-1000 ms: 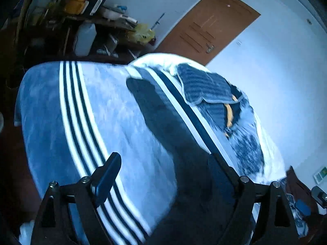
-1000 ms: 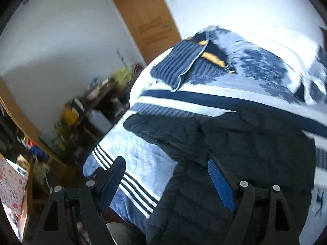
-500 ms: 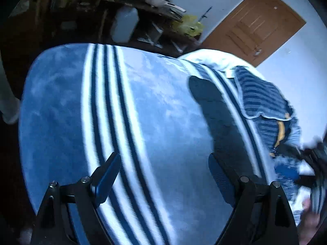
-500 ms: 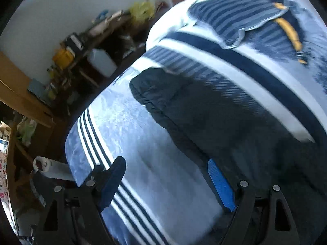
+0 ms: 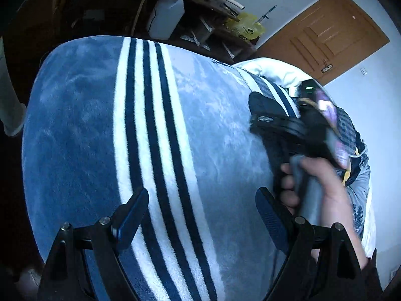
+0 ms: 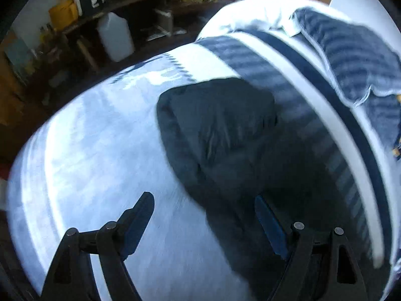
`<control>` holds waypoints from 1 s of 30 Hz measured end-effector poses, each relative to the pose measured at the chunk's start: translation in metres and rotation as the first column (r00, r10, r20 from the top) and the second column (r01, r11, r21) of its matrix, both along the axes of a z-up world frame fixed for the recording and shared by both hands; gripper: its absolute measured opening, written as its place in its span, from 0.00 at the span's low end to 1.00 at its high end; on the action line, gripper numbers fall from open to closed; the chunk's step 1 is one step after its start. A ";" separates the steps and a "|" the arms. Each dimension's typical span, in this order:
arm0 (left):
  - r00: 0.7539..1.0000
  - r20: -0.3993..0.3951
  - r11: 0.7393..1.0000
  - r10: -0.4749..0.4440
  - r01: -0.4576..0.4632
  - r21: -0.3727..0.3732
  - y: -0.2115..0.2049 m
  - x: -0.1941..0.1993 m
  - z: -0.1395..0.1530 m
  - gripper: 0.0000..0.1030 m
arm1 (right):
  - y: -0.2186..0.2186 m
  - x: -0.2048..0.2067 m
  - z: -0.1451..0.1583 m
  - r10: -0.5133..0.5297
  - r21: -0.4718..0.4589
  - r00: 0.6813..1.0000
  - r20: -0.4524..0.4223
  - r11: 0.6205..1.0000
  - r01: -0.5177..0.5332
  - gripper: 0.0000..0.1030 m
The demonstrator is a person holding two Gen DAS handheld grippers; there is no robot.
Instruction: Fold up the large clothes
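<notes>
Left wrist view: left gripper (image 5: 201,215) spread wide, nothing btwn fingers, hovering over blue striped blanket (image 5: 100,130). Ahead and to its right, the person's right hand (image 5: 318,188) grips the other tool's handle; that tool is blurred. A dark jacket sleeve (image 5: 263,110) lies just beyond it on the blanket.

Right wrist view: right gripper (image 6: 204,222) also wide, holding nothing. Dark jacket (image 6: 218,130) lies ahead on the blanket (image 6: 105,150), running back under the right finger. Striped pillow (image 6: 356,57) far ahead-right.
</notes>
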State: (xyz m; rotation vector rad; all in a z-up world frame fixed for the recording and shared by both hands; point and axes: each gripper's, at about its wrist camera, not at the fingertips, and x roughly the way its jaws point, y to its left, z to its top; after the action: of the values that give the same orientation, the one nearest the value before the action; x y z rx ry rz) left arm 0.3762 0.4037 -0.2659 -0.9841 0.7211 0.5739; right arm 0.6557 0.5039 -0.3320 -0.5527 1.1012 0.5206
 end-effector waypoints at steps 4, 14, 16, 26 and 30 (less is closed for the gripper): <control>1.000 -0.013 0.999 -0.010 0.011 0.039 0.000 0.002 0.005 0.85 | -0.009 0.007 -0.007 -0.059 0.017 0.998 -0.018 0.998 0.059 0.25; 0.987 0.113 0.990 -0.110 0.099 0.098 -0.033 0.011 0.035 0.85 | -0.172 -0.034 0.181 -0.214 0.480 0.973 -0.088 0.847 0.229 0.04; 0.978 0.138 0.982 -0.157 0.140 0.125 -0.051 0.016 0.045 0.85 | -0.225 -0.054 0.220 -0.259 0.546 0.962 -0.087 0.795 0.263 0.04; 0.783 0.238 0.818 -0.574 0.561 0.128 -0.206 0.060 0.057 0.85 | -0.526 -0.157 0.259 -0.579 0.721 0.791 -0.195 0.463 0.516 0.04; 0.745 0.168 0.764 -0.646 0.627 0.153 -0.258 0.080 0.047 0.85 | -0.614 -0.166 0.195 -0.656 0.707 0.685 -0.317 0.318 0.632 0.06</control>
State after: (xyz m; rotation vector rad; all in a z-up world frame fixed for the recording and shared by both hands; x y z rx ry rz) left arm 0.4559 0.1457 -0.2184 -0.6377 0.7778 -0.1093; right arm 0.4900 -0.1104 -0.1374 0.6896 0.8459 0.2107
